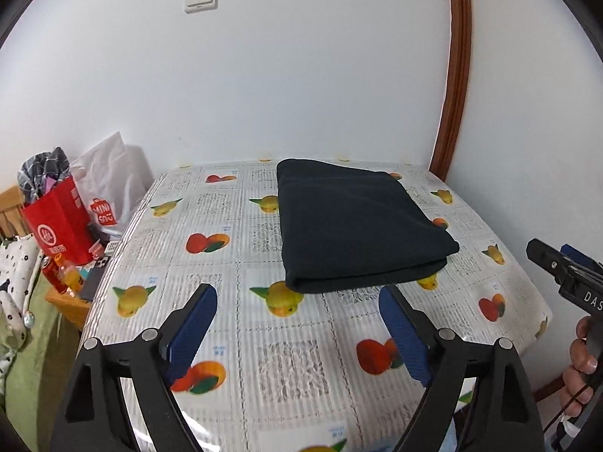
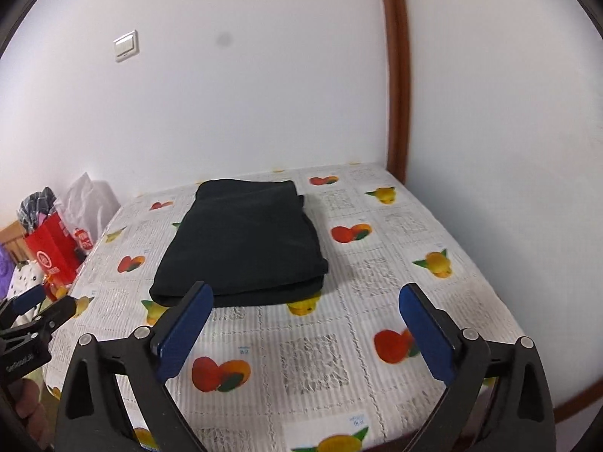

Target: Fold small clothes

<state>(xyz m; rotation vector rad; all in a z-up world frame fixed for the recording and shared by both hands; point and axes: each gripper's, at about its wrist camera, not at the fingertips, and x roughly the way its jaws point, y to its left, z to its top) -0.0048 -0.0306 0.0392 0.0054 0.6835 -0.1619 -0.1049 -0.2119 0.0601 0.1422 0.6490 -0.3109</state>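
Note:
A dark garment [image 1: 354, 226] lies folded into a thick rectangle on the fruit-print tablecloth [image 1: 294, 358], toward the table's far side; it also shows in the right wrist view [image 2: 245, 241]. My left gripper [image 1: 297, 293] is open and empty, hovering just short of the garment's near edge. My right gripper [image 2: 305, 293] is open and empty, also just short of the near edge. The right gripper shows at the right edge of the left wrist view [image 1: 546, 254], and the left gripper shows at the left edge of the right wrist view [image 2: 49, 305].
The table [image 2: 377, 339] stands against a white wall with a brown wooden door frame [image 1: 456, 75] at the right. Left of the table are a red paper bag [image 1: 60, 226], a white plastic bag [image 1: 113, 184] and clutter on a wooden stand.

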